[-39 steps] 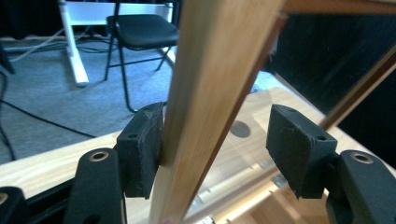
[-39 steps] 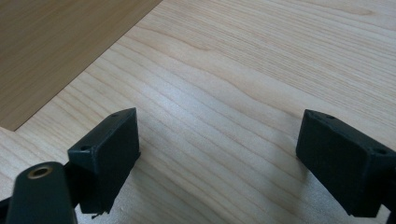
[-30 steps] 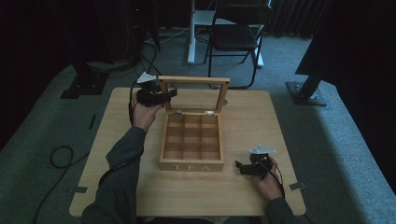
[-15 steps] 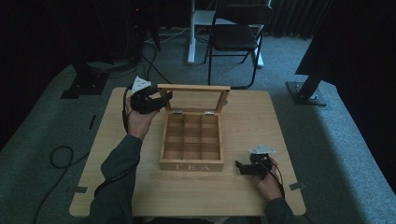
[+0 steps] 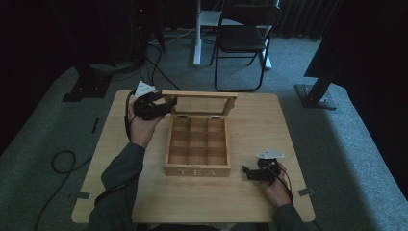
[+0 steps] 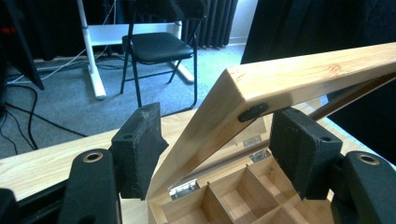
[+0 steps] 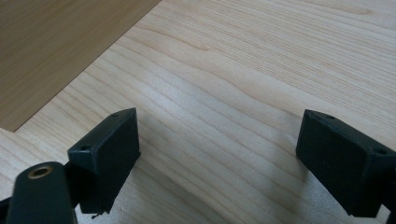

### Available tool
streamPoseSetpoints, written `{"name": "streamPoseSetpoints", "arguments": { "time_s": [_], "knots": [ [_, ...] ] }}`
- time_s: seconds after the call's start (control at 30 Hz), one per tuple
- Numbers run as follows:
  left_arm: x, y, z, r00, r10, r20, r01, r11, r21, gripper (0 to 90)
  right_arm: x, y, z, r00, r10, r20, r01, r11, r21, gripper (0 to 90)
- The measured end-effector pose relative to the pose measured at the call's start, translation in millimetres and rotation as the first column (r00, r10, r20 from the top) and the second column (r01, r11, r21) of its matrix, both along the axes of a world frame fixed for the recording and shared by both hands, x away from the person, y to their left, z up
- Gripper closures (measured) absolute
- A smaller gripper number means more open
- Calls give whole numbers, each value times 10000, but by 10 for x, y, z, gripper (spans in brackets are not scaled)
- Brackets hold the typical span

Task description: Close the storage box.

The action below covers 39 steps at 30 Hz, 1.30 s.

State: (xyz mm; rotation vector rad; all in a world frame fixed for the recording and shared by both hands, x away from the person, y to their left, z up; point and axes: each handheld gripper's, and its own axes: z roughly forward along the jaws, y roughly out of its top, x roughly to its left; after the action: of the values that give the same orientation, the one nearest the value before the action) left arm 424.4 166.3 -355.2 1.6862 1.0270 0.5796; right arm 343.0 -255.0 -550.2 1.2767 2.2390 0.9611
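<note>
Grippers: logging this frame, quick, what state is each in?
Left gripper: open, jaws either side of the tea box lid corner, not clamping.
Right gripper: open, empty, over the table.

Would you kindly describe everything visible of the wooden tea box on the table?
The tea box is pale wood with "TEA" on its front wall. Inside, dividers form a three-by-three grid of empty compartments. Its framed lid stands raised on two metal hinges at the back edge. The box sits mid-table. The left tongs straddle the lid's corner with their jaws apart; whether a pad touches the lid is unclear.

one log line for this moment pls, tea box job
left gripper: open, jaws astride lid corner | lid: raised | tea box: compartments bare | right gripper: open, on table
</note>
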Motion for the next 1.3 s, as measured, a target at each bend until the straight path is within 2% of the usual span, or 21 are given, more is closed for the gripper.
{"name": "streamPoseSetpoints", "arguments": {
  "time_s": [0.23, 0.57, 0.77, 0.97, 1.3],
  "knots": [
    [-56, -12, 3, 9999, 49, -144, -47, 9999, 135, 354, -2, 2, 0, 10000, -24, -13, 24, 10000, 8, 130],
    [-123, -12, -27, 9996, 42, -278, -42, 10000, -3, 375, -2, 2, 0, 10000, -28, 2, 28, 10000, 9, 130],
    [-165, -23, -34, 9996, -7, -272, 8, 10000, 42, 418, -3, 2, 0, 10000, -22, -13, 22, 10000, 7, 130],
    [-234, -37, -43, 9997, 143, -210, -138, 9996, 263, 440, -3, 2, 0, 10000, -34, -13, 34, 10000, 14, 130],
    [-312, -38, -83, 9995, 250, -216, -245, 9994, 247, 465, -2, 2, 0, 10000, -33, -4, 33, 10000, 11, 130]
  ]
}}
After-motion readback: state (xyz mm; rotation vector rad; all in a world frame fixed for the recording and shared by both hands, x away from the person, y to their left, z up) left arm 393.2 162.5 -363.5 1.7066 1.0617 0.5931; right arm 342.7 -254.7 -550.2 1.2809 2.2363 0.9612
